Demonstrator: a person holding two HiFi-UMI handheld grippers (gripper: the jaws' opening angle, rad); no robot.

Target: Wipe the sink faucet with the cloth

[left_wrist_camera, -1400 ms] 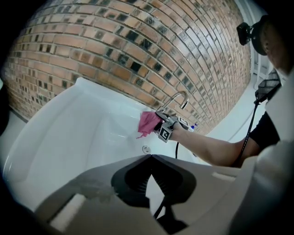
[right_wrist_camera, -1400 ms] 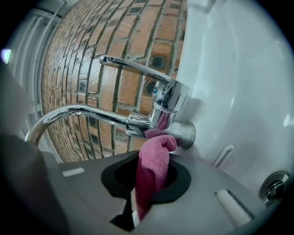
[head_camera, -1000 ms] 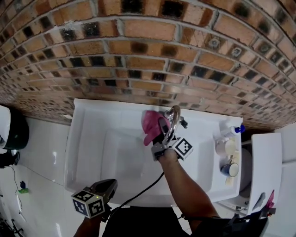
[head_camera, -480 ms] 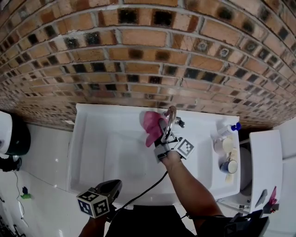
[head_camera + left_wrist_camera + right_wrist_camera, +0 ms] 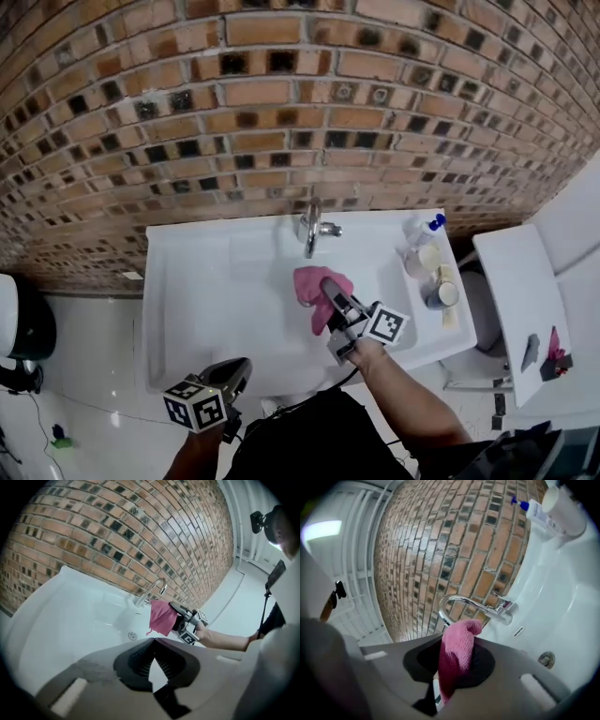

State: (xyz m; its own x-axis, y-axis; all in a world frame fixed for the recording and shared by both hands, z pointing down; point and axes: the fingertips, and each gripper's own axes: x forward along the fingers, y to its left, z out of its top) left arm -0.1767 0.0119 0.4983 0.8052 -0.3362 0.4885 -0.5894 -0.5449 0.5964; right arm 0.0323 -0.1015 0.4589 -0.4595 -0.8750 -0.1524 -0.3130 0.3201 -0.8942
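Observation:
The chrome faucet (image 5: 312,228) stands at the back of the white sink (image 5: 187,246), below the brick wall. My right gripper (image 5: 328,283) hovers over the basin in front of the faucet, apart from it, shut on a pink cloth (image 5: 317,285) that hangs from its jaws. In the right gripper view the cloth (image 5: 457,660) fills the jaws of that gripper (image 5: 457,644), with the faucet (image 5: 473,604) beyond. My left gripper (image 5: 239,367) is at the sink's front edge, shut and empty. Its own view shows its tips (image 5: 153,640) touching, with the cloth (image 5: 162,617) and faucet (image 5: 152,590) ahead.
A soap bottle (image 5: 419,228) and two cups (image 5: 431,259) stand on the sink's right ledge. A white cabinet top (image 5: 525,300) is to the right, a dark bin (image 5: 23,328) to the left. The drain (image 5: 546,659) lies in the basin.
My right gripper has drawn back from the faucet with the cloth, toward the sink's front. The head view has shifted. The left gripper has stayed at the front edge.

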